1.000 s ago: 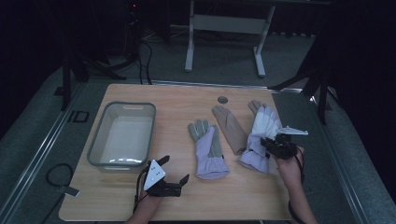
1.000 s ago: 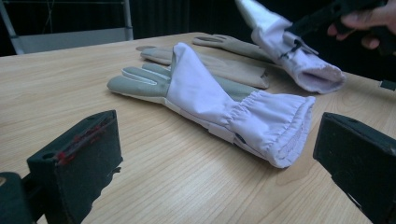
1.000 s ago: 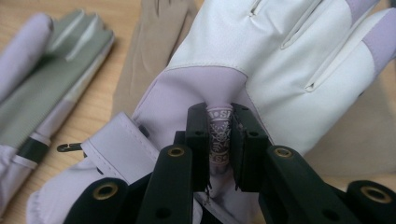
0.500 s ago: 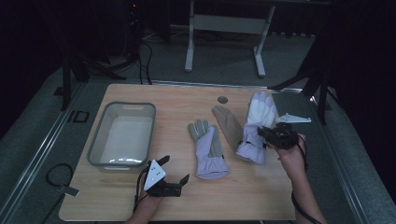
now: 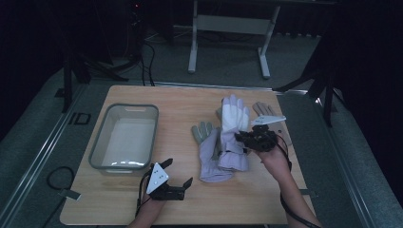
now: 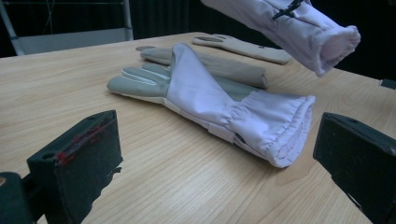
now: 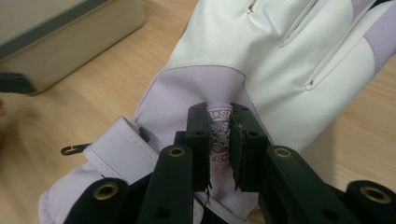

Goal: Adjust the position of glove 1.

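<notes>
A: What surrounds the wooden table?

B: Grey carpeted floor, a metal rail running along the table's left side, and darkness beyond.

A: And the furniture behind?

B: A pale metal stand on two legs, with black cables trailing to its left. Dark tripod legs rise at right. Light falls chiefly on the tabletop.
</notes>
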The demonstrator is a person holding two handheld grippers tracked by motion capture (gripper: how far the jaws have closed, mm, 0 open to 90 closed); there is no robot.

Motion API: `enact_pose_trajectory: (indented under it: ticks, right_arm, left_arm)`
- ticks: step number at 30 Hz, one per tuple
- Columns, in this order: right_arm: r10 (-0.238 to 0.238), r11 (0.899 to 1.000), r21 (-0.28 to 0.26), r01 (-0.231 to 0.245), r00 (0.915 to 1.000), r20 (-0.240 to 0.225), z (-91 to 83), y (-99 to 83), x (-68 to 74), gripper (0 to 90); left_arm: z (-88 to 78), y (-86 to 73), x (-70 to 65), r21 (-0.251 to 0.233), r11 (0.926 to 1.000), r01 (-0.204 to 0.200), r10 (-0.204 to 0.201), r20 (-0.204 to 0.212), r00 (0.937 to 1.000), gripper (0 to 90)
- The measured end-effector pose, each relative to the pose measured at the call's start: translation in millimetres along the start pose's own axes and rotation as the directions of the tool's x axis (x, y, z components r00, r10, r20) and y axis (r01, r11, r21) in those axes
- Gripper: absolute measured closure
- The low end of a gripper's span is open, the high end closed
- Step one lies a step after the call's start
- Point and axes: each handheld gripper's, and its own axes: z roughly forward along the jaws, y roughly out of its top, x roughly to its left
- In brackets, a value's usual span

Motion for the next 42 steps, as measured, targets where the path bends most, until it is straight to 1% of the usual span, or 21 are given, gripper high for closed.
enact_pose_trajectory:
  ticks: [4, 6, 9, 11, 13, 15, 17, 19, 21, 22, 24, 25, 26, 29, 31, 33, 34, 36, 37, 39, 42]
  right_arm:
    - [-0.012, 1.000, 0.012, 0.012, 0.9997, -0.019, 4.2, 6.2, 16.2, 78.9]
    - [-0.034, 0.999, 0.023, 0.034, 0.9990, -0.029, 7.5, 9.6, 24.3, 78.9]
    - [-0.044, 0.998, 0.049, 0.046, 0.9984, -0.037, 15.3, 10.9, 31.6, 78.9]
    - [-0.044, 0.996, 0.069, 0.047, 0.9983, -0.037, 21.4, 10.2, 35.3, 78.8]
    - [-0.034, 0.995, 0.088, 0.037, 0.9984, -0.045, 29.7, 8.5, 39.2, 78.8]
    - [-0.039, 0.994, 0.096, 0.043, 0.9982, -0.045, 36.9, 6.8, 42.5, 78.8]
    - [-0.044, 0.993, 0.112, 0.049, 0.9980, -0.044, 43.8, 5.5, 44.3, 78.7]
    - [-0.048, 0.990, 0.129, 0.051, 0.9985, -0.027, 52.3, 4.2, 45.9, 78.8]
    - [-0.033, 0.989, 0.142, 0.035, 0.9993, -0.018, 57.6, 3.2, 46.1, 78.7]
    - [-0.034, 0.989, 0.144, 0.036, 0.9993, -0.014, 60.1, 2.7, 46.2, 78.7]
    - [-0.032, 0.988, 0.149, 0.033, 0.9995, -0.008, 61.5, 2.4, 46.6, 78.7]
    - [-0.032, 0.989, 0.146, 0.029, 0.9994, 0.016, 63.9, 2.0, 48.3, 78.6]
    - [-0.033, 0.989, 0.147, 0.029, 0.9992, 0.023, 64.0, 2.3, 48.9, 78.6]
    - [-0.036, 0.990, 0.138, 0.032, 0.9990, 0.028, 61.5, 4.5, 49.7, 78.5]
    - [-0.040, 0.990, 0.138, 0.033, 0.9981, 0.048, 60.0, 6.5, 50.6, 78.5]
    - [-0.027, 0.990, 0.139, 0.019, 0.9979, 0.059, 61.0, 7.0, 49.6, 78.4]
    - [-0.019, 0.990, 0.143, 0.010, 0.9977, 0.065, 62.6, 6.5, 49.3, 78.4]
    - [-0.019, 0.989, 0.148, 0.009, 0.9973, 0.071, 64.1, 5.9, 49.1, 78.4]
    - [-0.014, 0.988, 0.157, 0.002, 0.9970, 0.076, 68.9, 3.0, 49.2, 78.4]
    - [-0.011, 0.986, 0.166, -0.002, 0.9968, 0.079, 73.0, -0.1, 49.2, 78.2]
    - [0.004, 0.985, 0.170, -0.018, 0.9965, 0.083, 78.7, -4.8, 48.5, 77.9]
  left_arm:
    - [0.0, 0.0, 0.2, 0.000, 1.0000, 0.002, -0.002, 0.000, 1.0000, 0.9]
    - [0.1, 0.0, 0.1, -0.001, 1.0000, 0.001, -0.001, 0.001, 1.0000, 1.0]
    - [0.0, 0.0, 0.0, 0.000, 1.0000, -0.001, 0.001, 0.001, 1.0000, 0.9]
    - [0.1, 0.0, 0.0, 0.000, 1.0000, 0.000, 0.000, 0.001, 1.0000, 1.0]
    - [0.1, 0.0, 0.0, -0.001, 1.0000, 0.002, -0.002, 0.001, 1.0000, 0.9]
    - [0.2, 0.0, -0.1, -0.002, 1.0000, 0.003, -0.003, 0.001, 1.0000, 0.9]
    - [0.2, 0.0, -0.2, -0.002, 1.0000, 0.002, -0.002, 0.002, 1.0000, 1.0]
    - [0.2, 0.0, -0.2, -0.002, 1.0000, 0.003, -0.003, 0.002, 1.0000, 0.9]
    - [0.2, 0.0, -0.1, -0.002, 1.0000, 0.005, -0.004, 0.003, 1.0000, 1.0]
    - [0.2, 0.0, -0.1, -0.002, 1.0000, 0.005, -0.005, 0.003, 1.0000, 1.0]
    - [0.2, 0.0, -0.1, -0.002, 1.0000, 0.005, -0.005, 0.003, 1.0000, 1.0]
    - [0.1, 0.0, -0.1, -0.003, 1.0000, 0.003, -0.003, 0.003, 1.0000, 1.0]
    - [0.2, 0.0, -0.2, -0.002, 1.0000, 0.003, -0.003, 0.003, 1.0000, 1.0]
    - [0.2, 0.0, -0.2, -0.002, 1.0000, 0.002, -0.002, 0.004, 1.0000, 1.0]
    - [0.2, 0.0, -0.3, -0.002, 1.0000, 0.003, -0.003, 0.004, 1.0000, 0.9]
    - [0.2, 0.0, -0.3, -0.002, 1.0000, 0.001, -0.001, 0.003, 1.0000, 1.0]
    - [0.2, 0.0, -0.3, -0.002, 1.0000, 0.001, -0.001, 0.003, 1.0000, 1.0]
    - [0.3, 0.0, -0.4, -0.003, 1.0000, 0.003, -0.003, 0.003, 1.0000, 0.9]
    - [0.1, 0.0, -0.1, 0.000, 1.0000, -0.001, 0.001, 0.004, 1.0000, 1.0]
    - [0.1, 0.0, -0.2, -0.002, 1.0000, 0.001, -0.001, 0.004, 1.0000, 0.9]
    - [0.1, 0.0, -0.3, -0.002, 1.0000, -0.002, 0.002, 0.005, 1.0000, 1.0]
